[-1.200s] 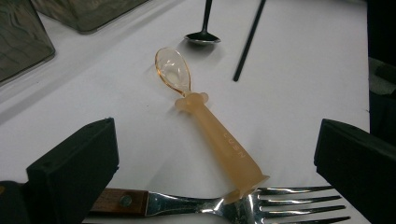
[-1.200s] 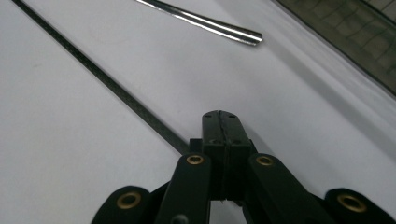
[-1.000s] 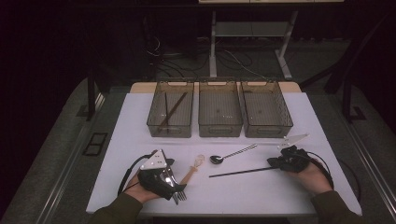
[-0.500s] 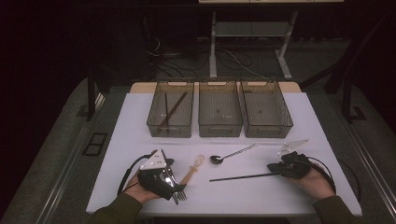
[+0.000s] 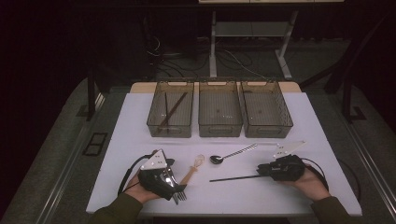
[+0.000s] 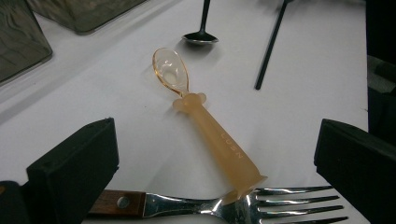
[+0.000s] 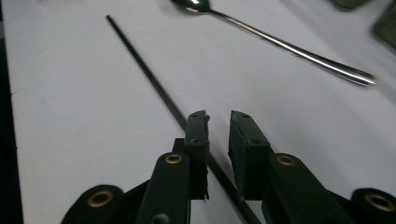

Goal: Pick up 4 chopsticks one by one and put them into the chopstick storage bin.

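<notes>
The right gripper has slid inward along the black chopstick, its fingers nearly together, straddling the stick just below the metal spoon. The left gripper, fingers spread, hovers over a fork on the tabletop. A pickup looks close.

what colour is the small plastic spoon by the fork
Translucent peach-orange handle with a clear bowl; the small plastic spoon shows best in the left gripper view.
</notes>
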Demonstrator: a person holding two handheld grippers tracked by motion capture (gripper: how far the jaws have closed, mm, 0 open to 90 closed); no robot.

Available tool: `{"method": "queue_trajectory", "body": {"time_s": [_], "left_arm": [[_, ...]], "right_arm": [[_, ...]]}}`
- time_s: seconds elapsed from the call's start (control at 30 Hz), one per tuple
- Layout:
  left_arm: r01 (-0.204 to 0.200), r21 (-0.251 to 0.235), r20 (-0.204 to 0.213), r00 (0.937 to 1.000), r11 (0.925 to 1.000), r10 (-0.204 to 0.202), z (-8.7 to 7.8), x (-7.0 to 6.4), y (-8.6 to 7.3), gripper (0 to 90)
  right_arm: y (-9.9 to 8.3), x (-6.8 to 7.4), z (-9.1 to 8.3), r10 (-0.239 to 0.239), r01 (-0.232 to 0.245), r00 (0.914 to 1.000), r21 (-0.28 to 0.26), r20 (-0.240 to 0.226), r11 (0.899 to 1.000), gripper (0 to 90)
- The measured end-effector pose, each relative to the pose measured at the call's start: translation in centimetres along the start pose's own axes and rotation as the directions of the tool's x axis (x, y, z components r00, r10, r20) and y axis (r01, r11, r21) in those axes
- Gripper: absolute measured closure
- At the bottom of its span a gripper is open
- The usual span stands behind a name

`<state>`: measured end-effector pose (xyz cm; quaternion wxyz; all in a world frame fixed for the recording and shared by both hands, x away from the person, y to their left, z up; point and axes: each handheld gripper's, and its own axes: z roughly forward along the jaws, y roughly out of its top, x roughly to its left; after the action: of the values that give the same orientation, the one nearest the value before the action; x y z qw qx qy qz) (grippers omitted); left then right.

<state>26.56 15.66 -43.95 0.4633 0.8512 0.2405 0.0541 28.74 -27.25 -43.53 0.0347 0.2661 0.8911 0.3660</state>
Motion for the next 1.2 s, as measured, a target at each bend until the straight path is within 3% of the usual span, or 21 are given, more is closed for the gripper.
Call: {"method": "queue_trajectory", "body": {"time_s": [0.33, 0.8, 0.97, 1.0, 1.2], "left_arm": [[-0.003, 0.003, 0.002, 1.0, 1.0, 0.003, 0.0, 0.0, 0.0, 0.0], [-0.002, 0.002, 0.0, 1.0, 1.0, 0.002, 0.0, 0.0, 0.0, 0.0], [-0.002, 0.002, 0.001, 1.0, 1.0, 0.002, 0.0, 0.0, 0.0, 0.0], [-0.002, 0.004, 0.002, 1.0, 1.0, 0.002, 0.0, 0.0, 0.0, 0.0], [-0.004, 0.004, 0.006, 1.0, 1.0, 0.004, 0.0, 0.0, 0.0, 0.0]], "right_arm": [[0.1, 0.5, 1.2, -0.05, 0.05, 0.9987, 0.065, -0.013, 0.997, 77.3], [-0.2, 0.9, 1.0, -0.087, 0.089, 0.9958, 0.065, -0.031, 0.994, 81.7], [-0.4, 1.2, 0.9, -0.169, 0.171, 0.9852, 0.075, -0.028, 0.982, 83.0], [-0.4, 1.4, 0.9, -0.151, 0.154, 0.9877, 0.071, -0.039, 0.986, 83.2], [-0.4, 1.4, 1.0, -0.197, 0.202, 0.9778, 0.073, -0.071, 0.977, 85.9]]}}
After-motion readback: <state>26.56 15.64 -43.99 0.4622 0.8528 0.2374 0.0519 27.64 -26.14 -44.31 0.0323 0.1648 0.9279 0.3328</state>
